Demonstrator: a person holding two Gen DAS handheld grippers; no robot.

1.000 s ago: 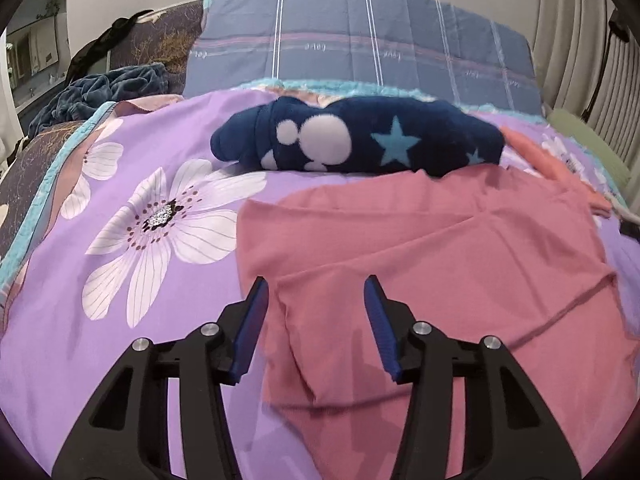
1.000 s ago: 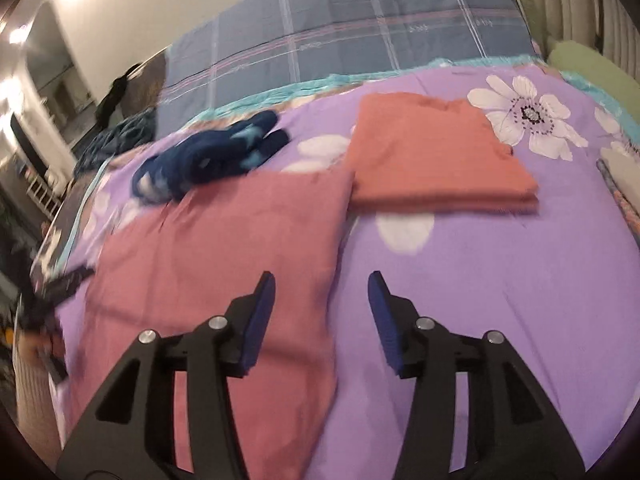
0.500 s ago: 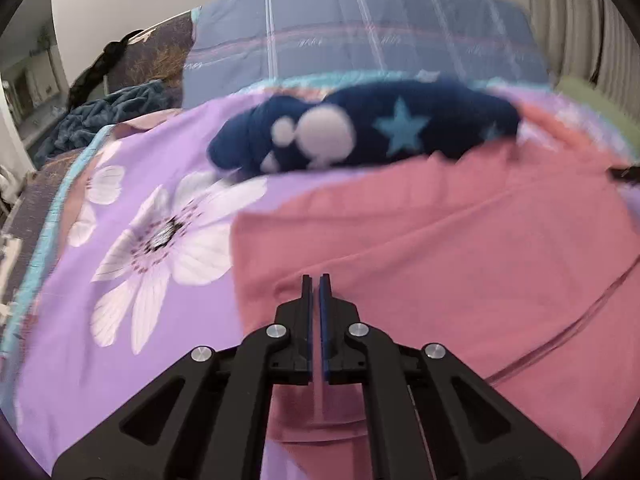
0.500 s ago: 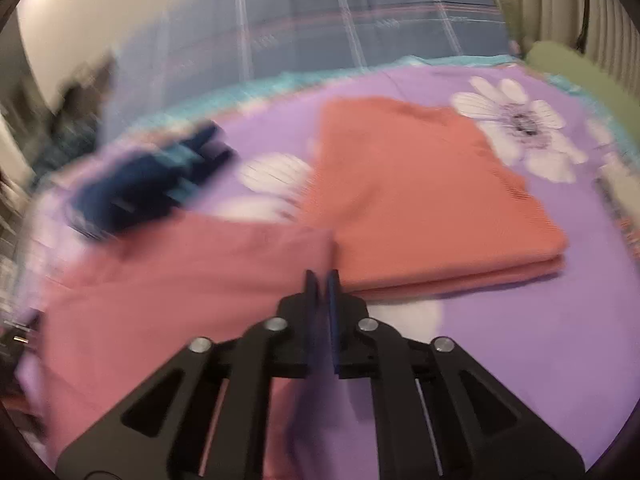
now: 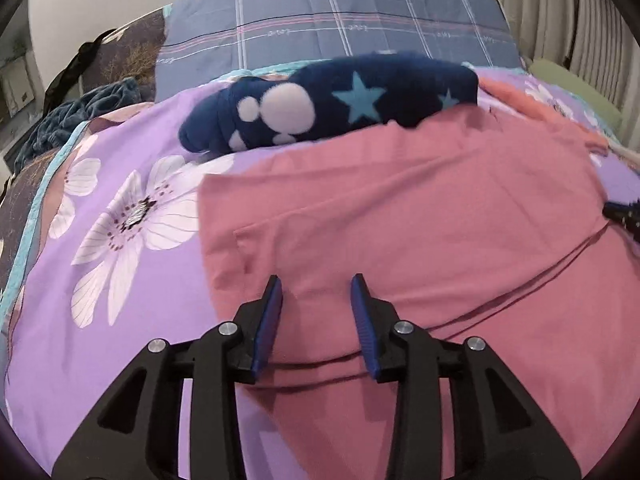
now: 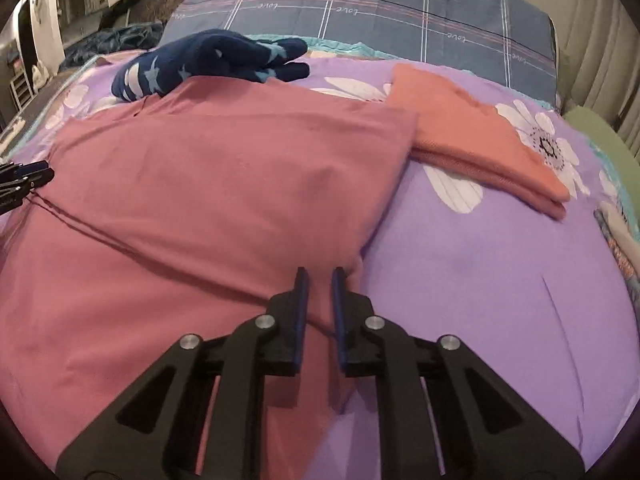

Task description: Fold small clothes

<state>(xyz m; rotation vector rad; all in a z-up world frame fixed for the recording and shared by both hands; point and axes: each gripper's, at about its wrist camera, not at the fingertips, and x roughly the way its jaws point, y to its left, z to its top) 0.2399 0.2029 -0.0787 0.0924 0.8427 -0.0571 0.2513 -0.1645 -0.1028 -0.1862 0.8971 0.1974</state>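
A pink garment (image 5: 420,216) lies folded over on the purple flowered bedspread (image 5: 100,280); it also shows in the right wrist view (image 6: 192,184). My left gripper (image 5: 316,286) is open over the garment's near left part, holding nothing. My right gripper (image 6: 319,276) stands partly open at the garment's near right edge, a narrow gap between its fingers with pink cloth showing in it. The left gripper's tip (image 6: 24,178) shows at the left edge of the right wrist view.
A navy fleece garment with stars and white dots (image 5: 340,104) lies bunched just behind the pink one. A folded orange garment (image 6: 480,140) lies to the right. A blue plaid pillow (image 6: 380,12) is at the head of the bed.
Both grippers shut on the pink garment's near edge, carried it over toward the far side, and have now opened. The garment lies folded.
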